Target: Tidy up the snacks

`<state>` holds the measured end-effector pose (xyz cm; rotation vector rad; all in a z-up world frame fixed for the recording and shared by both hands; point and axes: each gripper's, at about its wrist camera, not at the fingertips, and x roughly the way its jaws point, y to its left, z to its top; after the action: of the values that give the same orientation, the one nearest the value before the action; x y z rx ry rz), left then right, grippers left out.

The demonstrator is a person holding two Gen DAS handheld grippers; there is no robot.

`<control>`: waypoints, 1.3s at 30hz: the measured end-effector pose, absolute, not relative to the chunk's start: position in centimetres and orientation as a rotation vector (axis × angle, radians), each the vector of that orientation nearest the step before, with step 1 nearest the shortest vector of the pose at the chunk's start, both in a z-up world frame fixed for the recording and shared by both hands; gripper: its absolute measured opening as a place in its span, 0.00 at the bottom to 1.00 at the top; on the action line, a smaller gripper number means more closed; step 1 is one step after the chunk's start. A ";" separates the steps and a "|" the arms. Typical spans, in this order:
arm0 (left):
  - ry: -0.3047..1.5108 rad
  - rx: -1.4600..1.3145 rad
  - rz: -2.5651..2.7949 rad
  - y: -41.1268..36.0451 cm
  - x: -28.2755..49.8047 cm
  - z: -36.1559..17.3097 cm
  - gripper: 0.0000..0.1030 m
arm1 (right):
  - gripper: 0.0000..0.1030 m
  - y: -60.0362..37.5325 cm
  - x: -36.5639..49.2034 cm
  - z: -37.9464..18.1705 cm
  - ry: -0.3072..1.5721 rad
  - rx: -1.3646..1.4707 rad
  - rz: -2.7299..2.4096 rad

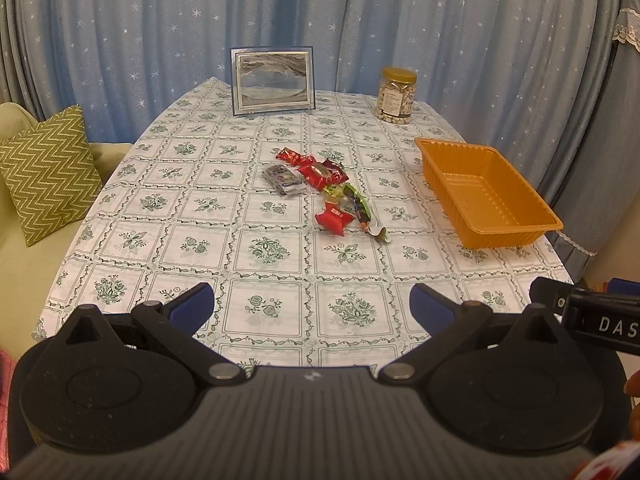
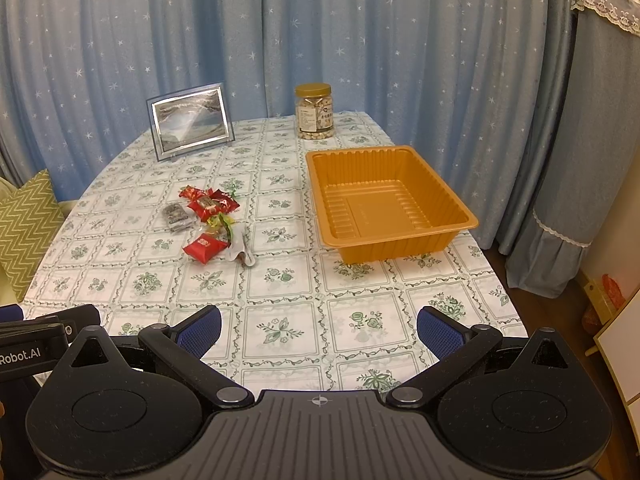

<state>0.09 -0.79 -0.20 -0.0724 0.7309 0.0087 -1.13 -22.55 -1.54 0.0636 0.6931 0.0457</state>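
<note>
A small pile of wrapped snacks lies mid-table: red packets, a grey packet, a red box-shaped pack and a green-and-white wrapper. The pile also shows in the right wrist view. An empty orange plastic tray stands to the right of the pile, also in the right wrist view. My left gripper is open and empty, over the near table edge. My right gripper is open and empty, likewise at the near edge, in front of the tray.
A framed picture and a jar of nuts stand at the table's far edge before blue curtains. A sofa with a green zigzag cushion is to the left. The tablecloth has a green floral grid.
</note>
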 end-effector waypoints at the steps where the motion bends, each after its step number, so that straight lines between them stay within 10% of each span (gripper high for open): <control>1: 0.731 -0.072 0.009 -0.8 0.1 -0.2 1.00 | 1.00 -22.5 -1.1 -1.5 0.693 0.064 0.046; 39: 0.736 -0.136 0.027 2.2 3.5 -1.9 1.00 | 1.00 -22.1 1.5 -2.9 0.672 0.096 0.107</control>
<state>3.54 2.21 -1.90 -0.1359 0.7362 0.0267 1.54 -22.08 -2.93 0.0958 0.6724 0.1069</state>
